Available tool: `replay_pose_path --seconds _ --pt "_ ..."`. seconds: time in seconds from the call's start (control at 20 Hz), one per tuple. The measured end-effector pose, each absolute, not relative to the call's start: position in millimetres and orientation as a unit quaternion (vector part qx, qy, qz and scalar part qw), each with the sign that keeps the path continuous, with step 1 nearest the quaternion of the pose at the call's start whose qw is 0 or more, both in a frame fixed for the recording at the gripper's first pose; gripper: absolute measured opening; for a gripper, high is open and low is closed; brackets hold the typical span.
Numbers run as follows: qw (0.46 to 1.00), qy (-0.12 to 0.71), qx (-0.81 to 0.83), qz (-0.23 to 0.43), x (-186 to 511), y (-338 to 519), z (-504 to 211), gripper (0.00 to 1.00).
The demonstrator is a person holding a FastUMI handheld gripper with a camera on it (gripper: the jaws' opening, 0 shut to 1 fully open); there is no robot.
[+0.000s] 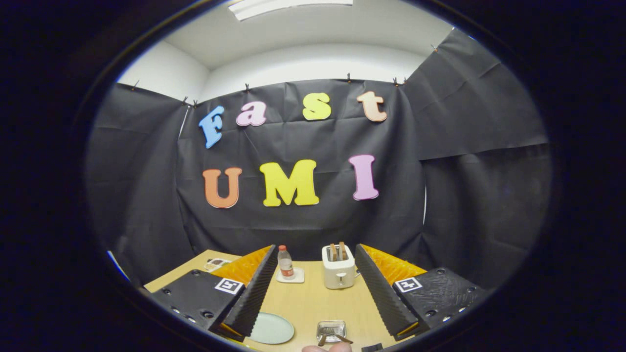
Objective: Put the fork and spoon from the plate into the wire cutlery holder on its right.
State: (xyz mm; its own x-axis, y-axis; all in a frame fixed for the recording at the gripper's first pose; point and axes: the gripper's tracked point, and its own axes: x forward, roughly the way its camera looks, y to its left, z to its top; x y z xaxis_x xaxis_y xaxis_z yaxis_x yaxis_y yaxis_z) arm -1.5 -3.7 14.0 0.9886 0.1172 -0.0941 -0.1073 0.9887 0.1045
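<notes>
The plate [272, 328] lay on the surface [313, 303] by the left finger. The claw [313, 274] was wide apart, holding nothing. The wire cutlery holder [331, 330] sat just right of the plate, low between the fingers, handles sticking out.

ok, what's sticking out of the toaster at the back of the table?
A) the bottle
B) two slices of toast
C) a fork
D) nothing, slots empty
B: two brown slices stand up out of the white toaster, beyond the open claw; the bottle stands apart on a coaster beside the toaster.
</notes>
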Motion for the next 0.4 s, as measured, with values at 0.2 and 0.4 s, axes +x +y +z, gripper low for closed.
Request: replay_pose_path --seconds 0.2,0.4 --pt "0.996 0.048 0.050 0.061 0.2 1.6 15.7 0.96" --pt "0.996 0.045 0.049 0.064 -0.2 5.9 18.6 0.96"
